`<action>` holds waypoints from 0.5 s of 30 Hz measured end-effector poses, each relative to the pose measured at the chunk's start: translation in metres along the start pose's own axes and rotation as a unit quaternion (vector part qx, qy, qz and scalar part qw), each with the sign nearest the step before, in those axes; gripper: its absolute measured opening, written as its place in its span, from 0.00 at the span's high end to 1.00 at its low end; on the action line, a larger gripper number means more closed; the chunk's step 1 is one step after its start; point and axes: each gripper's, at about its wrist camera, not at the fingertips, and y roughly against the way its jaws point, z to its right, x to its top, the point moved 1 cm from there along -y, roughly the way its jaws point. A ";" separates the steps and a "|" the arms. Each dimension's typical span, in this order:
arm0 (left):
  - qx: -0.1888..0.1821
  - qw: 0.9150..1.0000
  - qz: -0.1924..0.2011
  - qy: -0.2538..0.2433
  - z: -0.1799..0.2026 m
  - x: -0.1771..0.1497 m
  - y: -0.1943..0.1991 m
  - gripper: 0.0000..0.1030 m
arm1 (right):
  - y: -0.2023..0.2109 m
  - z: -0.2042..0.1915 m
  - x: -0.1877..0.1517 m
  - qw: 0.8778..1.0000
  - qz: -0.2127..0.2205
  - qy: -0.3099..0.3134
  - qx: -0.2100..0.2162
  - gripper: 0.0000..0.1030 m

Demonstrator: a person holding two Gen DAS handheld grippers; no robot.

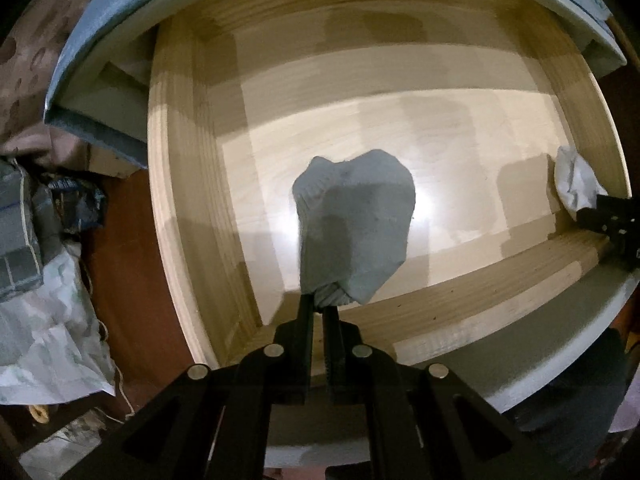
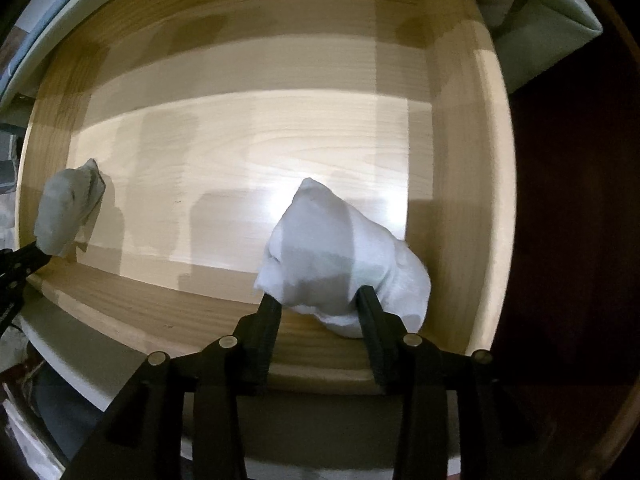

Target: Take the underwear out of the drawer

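Left claw (image 1: 319,308) is pinched together on a bunched corner of the grey underwear (image 1: 354,224), and the garment hangs out ahead of its fingers over the pale wooden floor of the open drawer (image 1: 460,148), above the front left part of it. From the right wrist view the same grey bundle (image 2: 66,210) shows at the far left, held by the tips of that black claw (image 2: 38,254) just over the drawer's front board. Right claw (image 2: 318,306) has its fingers spread apart with the white underwear (image 2: 340,256) lodged between them; both fingers press against the sides of the cloth, so it is clamped on the bundle with a wide gap. The white piece sits in the front right corner of the drawer (image 2: 248,132), close to the right wall and the front board; whether it touches the drawer floor cannot be told. In the left wrist view that white piece (image 1: 576,184) appears at the right edge, with the right claw (image 1: 592,210) dark beside it. Outside the drawer on the left lie crumpled white bags (image 1: 48,320) and a patterned fabric (image 1: 28,56) over a reddish-brown floor (image 1: 120,280).
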 end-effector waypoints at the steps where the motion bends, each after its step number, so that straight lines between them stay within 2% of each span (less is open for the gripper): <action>1: -0.002 1.000 0.001 0.000 0.006 -0.001 0.006 0.95 | 0.000 -0.001 0.002 1.000 0.000 0.002 -0.001 0.63; 4: -0.018 1.000 0.004 0.003 0.008 -0.003 0.008 0.92 | 0.001 -0.001 0.006 1.000 0.000 0.006 -0.002 0.62; 5: -0.024 1.000 0.003 0.006 0.003 -0.003 0.005 0.86 | 0.001 -0.001 0.007 1.000 0.000 0.006 0.000 0.61; 6: -0.028 1.000 0.003 0.009 0.002 -0.003 0.006 0.76 | 0.001 -0.001 0.009 1.000 0.000 0.006 0.002 0.61; 7: -0.030 0.999 0.005 0.011 -0.001 -0.004 0.007 0.71 | 0.001 -0.001 0.007 1.000 0.000 0.005 0.004 0.60; 8: -0.033 0.999 0.008 0.012 -0.002 -0.004 0.009 0.56 | 0.001 -0.001 0.008 1.000 0.000 0.005 0.007 0.60; 9: -0.038 0.999 0.012 0.011 -0.003 -0.005 0.011 0.46 | 0.001 0.000 0.006 1.000 0.000 0.007 0.008 0.60; 15: -0.057 0.998 0.039 0.008 0.003 -0.002 0.030 0.44 | 0.000 0.002 0.005 1.000 0.001 0.006 0.012 0.57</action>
